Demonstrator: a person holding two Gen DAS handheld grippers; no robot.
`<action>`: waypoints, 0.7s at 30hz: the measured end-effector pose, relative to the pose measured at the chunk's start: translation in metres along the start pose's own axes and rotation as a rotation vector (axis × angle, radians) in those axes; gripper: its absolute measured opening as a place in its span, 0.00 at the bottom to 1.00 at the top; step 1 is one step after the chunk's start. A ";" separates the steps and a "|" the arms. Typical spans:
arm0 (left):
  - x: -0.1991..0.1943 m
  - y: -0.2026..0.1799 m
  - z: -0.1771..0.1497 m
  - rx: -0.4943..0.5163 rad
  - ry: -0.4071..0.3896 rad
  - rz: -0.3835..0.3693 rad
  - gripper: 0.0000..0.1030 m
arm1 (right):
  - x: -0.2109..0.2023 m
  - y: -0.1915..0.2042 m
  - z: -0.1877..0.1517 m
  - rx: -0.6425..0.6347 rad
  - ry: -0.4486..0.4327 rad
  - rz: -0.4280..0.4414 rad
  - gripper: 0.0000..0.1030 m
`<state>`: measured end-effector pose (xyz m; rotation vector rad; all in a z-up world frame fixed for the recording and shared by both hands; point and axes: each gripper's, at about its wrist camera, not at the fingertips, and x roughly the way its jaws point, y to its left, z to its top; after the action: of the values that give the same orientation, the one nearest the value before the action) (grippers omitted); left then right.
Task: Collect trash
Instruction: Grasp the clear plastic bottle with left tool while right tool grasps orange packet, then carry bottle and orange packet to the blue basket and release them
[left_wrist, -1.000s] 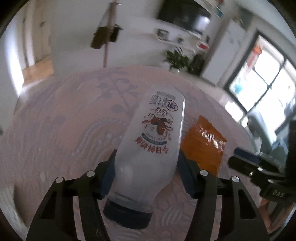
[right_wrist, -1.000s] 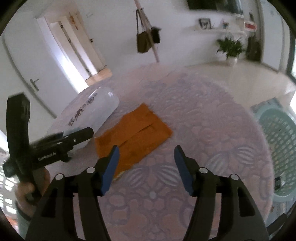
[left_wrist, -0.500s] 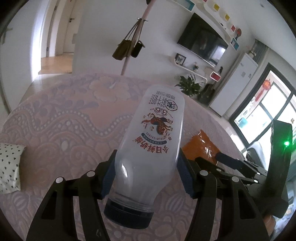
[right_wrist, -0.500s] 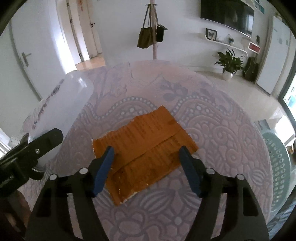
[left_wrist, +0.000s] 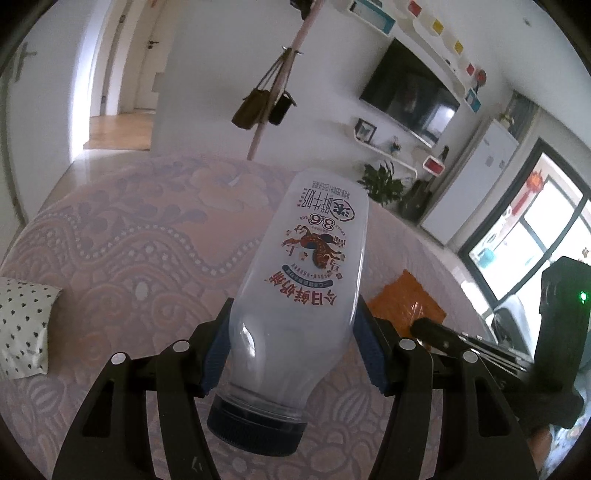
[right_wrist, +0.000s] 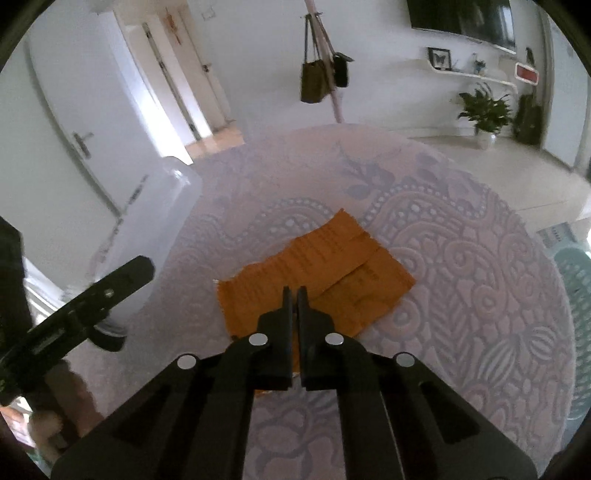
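Observation:
My left gripper is shut on a clear plastic milk bottle with a dark blue cap, held cap-toward-me above the patterned round rug. The bottle also shows at the left of the right wrist view. An orange flat wrapper lies on the rug. My right gripper has its jaws closed at the wrapper's near edge, and the wrapper shows between and under the fingers. The wrapper also appears in the left wrist view.
A pale green laundry basket stands at the rug's right edge. A white cushion with black hearts lies at the left. A coat stand with bags, a potted plant and a TV wall are beyond the rug.
My right gripper has gone from open over the wrapper to closed at its near edge. My left gripper has kept the bottle and tilted up.

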<state>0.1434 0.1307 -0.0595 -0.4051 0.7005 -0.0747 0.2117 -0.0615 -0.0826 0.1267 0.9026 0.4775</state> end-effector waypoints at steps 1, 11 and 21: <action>-0.001 0.001 0.000 -0.005 -0.007 -0.001 0.57 | 0.000 0.001 -0.001 0.003 0.006 -0.002 0.06; -0.006 0.014 0.002 -0.052 -0.031 -0.032 0.58 | 0.014 0.017 0.008 -0.004 0.056 -0.159 0.89; -0.006 0.016 0.002 -0.048 -0.033 -0.037 0.58 | 0.023 0.047 0.000 -0.178 0.028 -0.186 0.27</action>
<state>0.1386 0.1476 -0.0606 -0.4645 0.6629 -0.0865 0.2071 -0.0092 -0.0846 -0.1257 0.8858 0.3853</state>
